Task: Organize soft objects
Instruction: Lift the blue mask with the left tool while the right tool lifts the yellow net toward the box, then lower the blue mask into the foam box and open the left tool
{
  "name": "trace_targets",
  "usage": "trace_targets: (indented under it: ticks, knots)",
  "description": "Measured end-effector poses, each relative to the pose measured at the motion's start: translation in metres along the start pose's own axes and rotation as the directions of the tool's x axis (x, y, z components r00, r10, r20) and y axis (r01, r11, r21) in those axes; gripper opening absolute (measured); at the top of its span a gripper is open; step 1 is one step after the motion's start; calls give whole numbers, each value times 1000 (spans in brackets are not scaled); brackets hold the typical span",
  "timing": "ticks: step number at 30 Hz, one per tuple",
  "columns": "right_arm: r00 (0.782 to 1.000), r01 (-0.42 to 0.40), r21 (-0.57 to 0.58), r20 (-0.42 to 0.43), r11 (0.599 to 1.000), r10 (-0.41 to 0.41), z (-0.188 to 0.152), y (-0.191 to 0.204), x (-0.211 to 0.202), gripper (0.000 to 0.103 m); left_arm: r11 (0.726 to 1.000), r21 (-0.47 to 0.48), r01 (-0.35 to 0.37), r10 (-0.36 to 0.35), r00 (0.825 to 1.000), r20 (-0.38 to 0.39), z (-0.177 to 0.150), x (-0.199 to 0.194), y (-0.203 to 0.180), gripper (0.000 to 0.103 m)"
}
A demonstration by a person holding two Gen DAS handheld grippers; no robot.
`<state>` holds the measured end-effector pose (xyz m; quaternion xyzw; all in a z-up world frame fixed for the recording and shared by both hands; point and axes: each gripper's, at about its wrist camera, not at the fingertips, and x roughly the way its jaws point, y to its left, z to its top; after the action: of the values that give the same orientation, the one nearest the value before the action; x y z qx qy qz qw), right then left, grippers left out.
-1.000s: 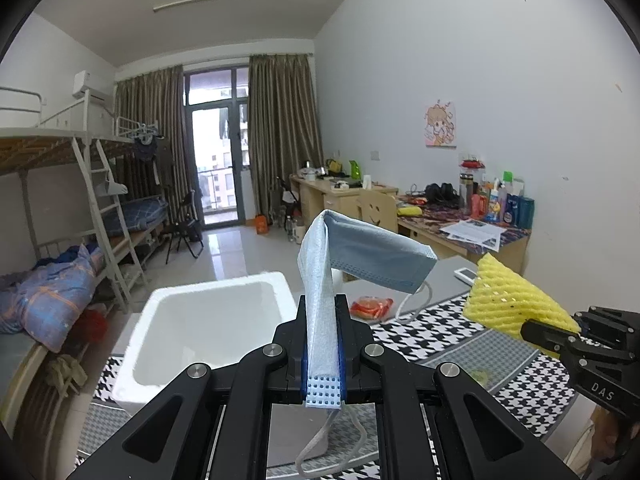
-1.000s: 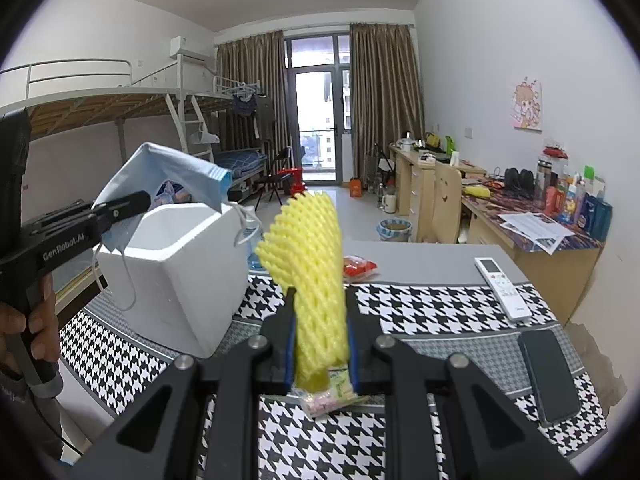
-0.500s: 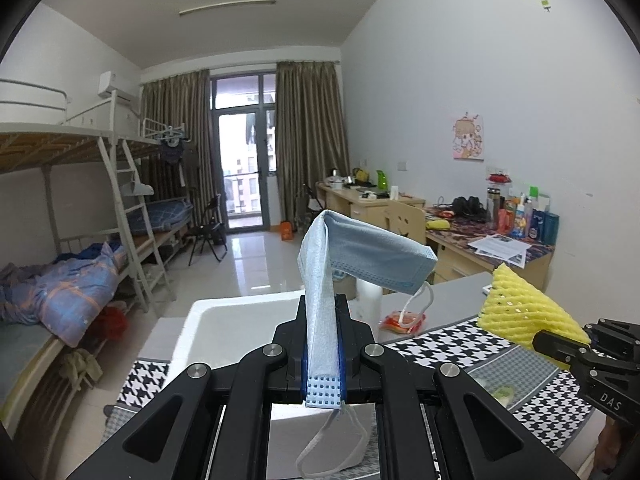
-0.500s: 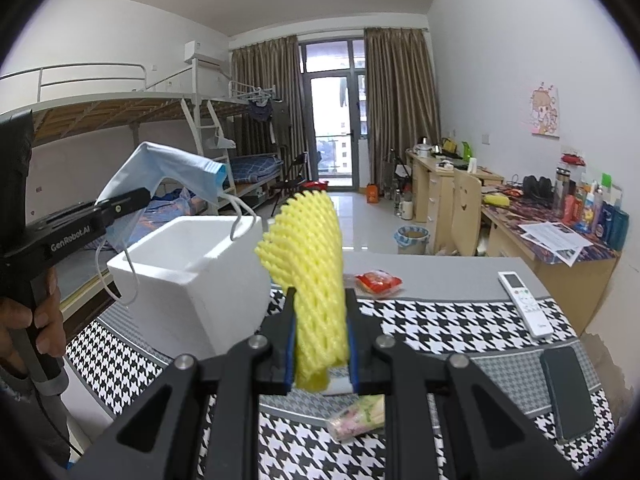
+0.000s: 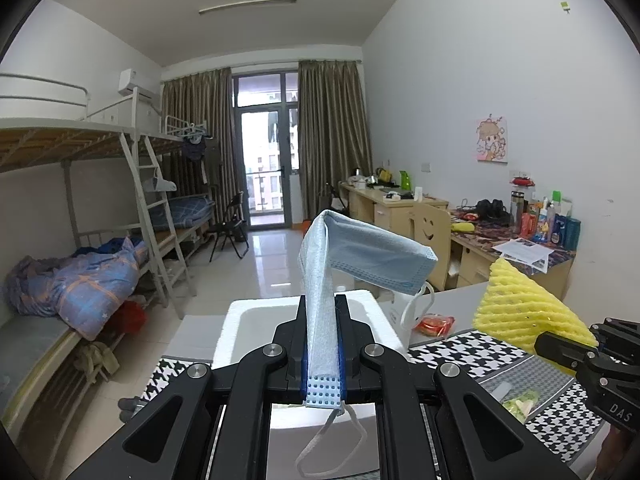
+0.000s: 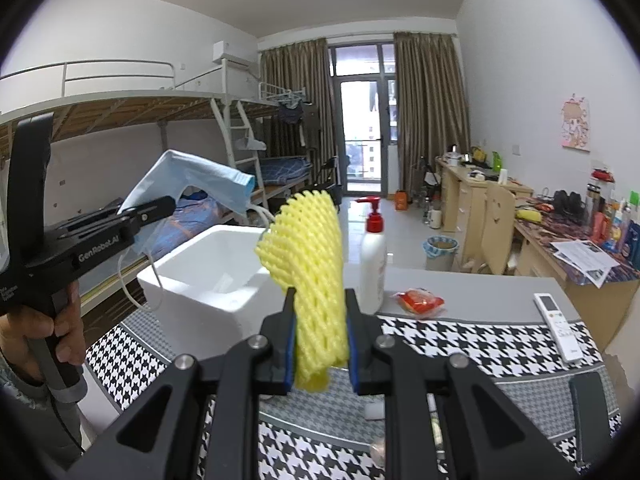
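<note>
— Blue cloth first: your left gripper (image 5: pixel 322 354) is pinching a face mask (image 5: pixel 362 258), jaws nearly shut on its folded end, the rest arching up and over to the right.

— And my right?

— Your right gripper (image 6: pixel 320 344) is clamping a yellow foam net (image 6: pixel 308 276), standing upright between the pads.

— Where is the box lying?

— Just ahead of your left gripper and below it, so that hand is sitting nearer; from your right it is lying ahead and to the left. The white foam box (image 6: pixel 208 280) is showing only bare white inside where you can see in.

— Beyond that?

— A lotion bottle (image 6: pixel 373 256) and a red packet (image 6: pixel 420 300) are standing behind it on the table (image 6: pixel 480 284).
</note>
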<state>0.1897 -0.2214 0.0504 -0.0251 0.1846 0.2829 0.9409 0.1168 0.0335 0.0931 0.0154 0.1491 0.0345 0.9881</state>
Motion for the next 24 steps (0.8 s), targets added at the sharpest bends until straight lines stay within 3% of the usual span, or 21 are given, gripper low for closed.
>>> trace_targets:
  ticks: [6, 24]
  knots:
    - [1000, -30, -11, -7, 999, 30, 8, 9, 10, 23, 999, -27, -44, 44, 999, -13, 0, 6, 13, 10]
    - [997, -57, -13, -52, 998, 56, 18, 23, 41, 23, 997, -45, -68, 62, 991, -120, -7, 48, 24, 10]
